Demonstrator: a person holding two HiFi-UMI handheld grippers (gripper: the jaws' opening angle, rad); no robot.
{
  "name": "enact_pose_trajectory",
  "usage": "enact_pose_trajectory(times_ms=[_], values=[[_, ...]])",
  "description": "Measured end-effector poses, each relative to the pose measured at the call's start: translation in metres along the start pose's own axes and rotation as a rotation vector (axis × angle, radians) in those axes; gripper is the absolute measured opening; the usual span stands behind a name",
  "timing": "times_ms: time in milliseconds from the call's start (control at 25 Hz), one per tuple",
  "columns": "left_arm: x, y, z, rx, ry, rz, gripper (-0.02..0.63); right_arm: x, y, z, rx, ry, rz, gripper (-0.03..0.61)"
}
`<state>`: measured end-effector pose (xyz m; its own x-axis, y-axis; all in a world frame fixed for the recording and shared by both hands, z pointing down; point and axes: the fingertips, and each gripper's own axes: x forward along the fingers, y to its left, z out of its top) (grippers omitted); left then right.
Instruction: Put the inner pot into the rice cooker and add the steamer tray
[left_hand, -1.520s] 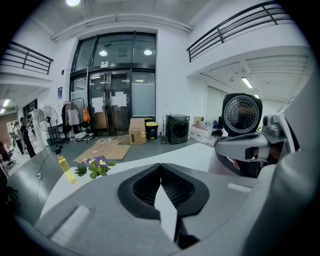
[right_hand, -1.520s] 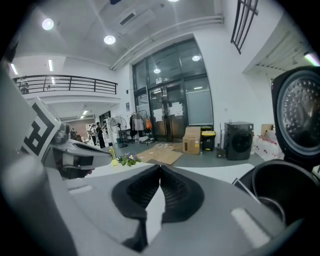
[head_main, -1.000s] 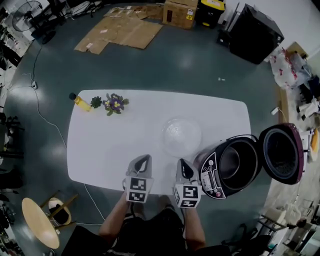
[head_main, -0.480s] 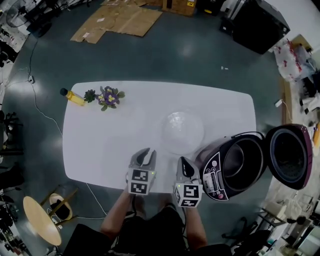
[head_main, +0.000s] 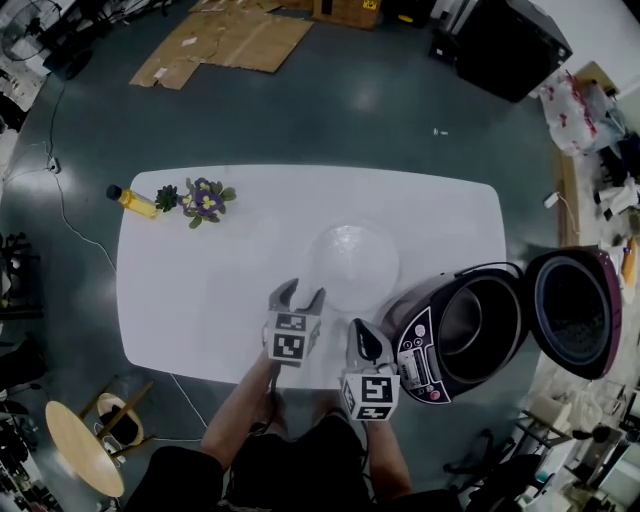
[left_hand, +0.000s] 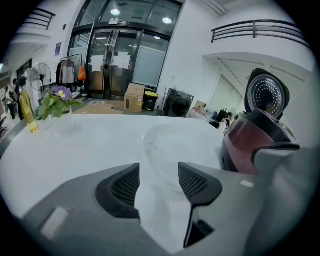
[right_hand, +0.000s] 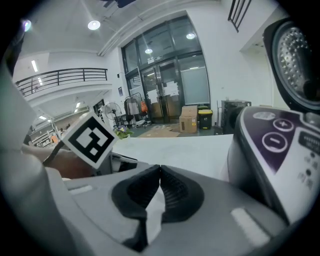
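At the near edge of the surface (head_main: 200, 290), left tool (head_main: 300, 293) opening toward the clear steamer tray (head_main: 352, 262), nothing gripped; right tool (head_main: 365, 326) closed, empty. Next: pinch tray rim.

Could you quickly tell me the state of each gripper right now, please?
Left gripper: jaws opening, empty, clear steamer tray just ahead.
Right gripper: closed, holding nothing.
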<state>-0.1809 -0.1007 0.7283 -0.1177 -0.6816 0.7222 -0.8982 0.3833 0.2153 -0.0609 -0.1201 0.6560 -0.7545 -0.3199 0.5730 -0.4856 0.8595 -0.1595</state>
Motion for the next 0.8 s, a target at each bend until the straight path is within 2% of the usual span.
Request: enact_pose_trajectory(times_ms=[240, 520, 680, 800], values=[[0.026, 0.011, -0.002, -0.041, 0.040, 0.023, 0.244, -0.003, 0.002, -0.005, 0.006, 0.008, 0.014, 0.006], [0.046, 0.013, -0.006, -0.035, 0.073, 0.038, 0.240, -0.002, 0.003, -0.008, 0.011, 0.012, 0.025, 0.006], [0.050, 0.009, -0.007, -0.022, 0.085, 0.028, 0.164, -0.001, 0.003, -0.008, 0.010, 0.011, 0.027, 0.006], [0.049, 0.014, -0.008, -0.027, 0.098, 0.054, 0.130, 0.000, 0.003, -0.010, 0.009, 0.014, 0.025, 0.006]])
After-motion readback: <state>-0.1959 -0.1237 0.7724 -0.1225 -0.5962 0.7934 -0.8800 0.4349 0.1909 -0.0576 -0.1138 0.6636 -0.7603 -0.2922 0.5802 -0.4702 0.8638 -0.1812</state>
